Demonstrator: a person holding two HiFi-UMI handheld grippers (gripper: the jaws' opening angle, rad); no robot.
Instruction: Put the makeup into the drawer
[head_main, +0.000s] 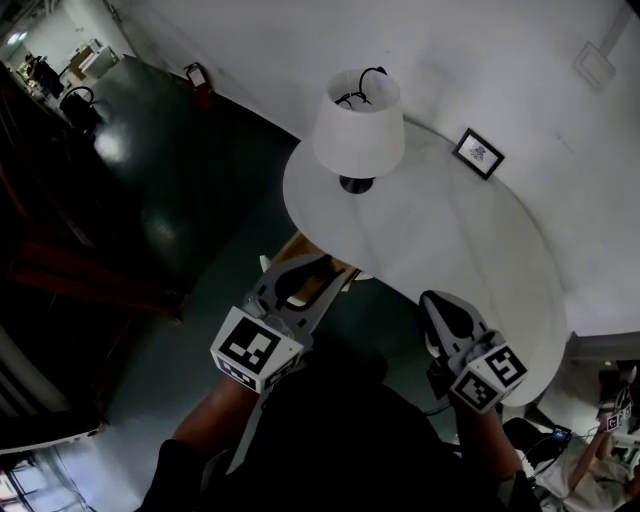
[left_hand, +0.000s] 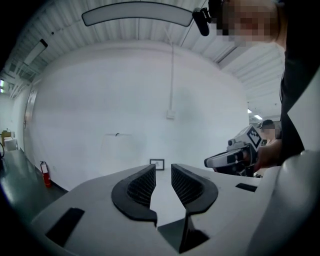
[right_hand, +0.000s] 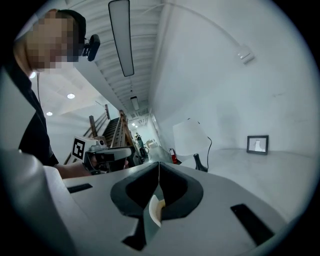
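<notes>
At the near edge of the round white bench (head_main: 480, 260), the left gripper (left_hand: 163, 172) hangs with its ribbed black pads (left_hand: 142, 182) a narrow gap apart, nothing between them — beneath it the wooden drawer (head_main: 325, 258) stands open. The right gripper (right_hand: 159, 172) is closed tip to tip, a cream sliver (right_hand: 156, 210) at its throat; black-and-white square markers cover each cube (head_main: 255, 350).

An industrial hall: ribbed metal ceiling (left_hand: 165, 36), strip light (left_hand: 137, 14), glossy dark floor (head_main: 190, 200), fire extinguisher (head_main: 198, 80), white table (head_main: 470, 270) with lamp (head_main: 358, 125).
</notes>
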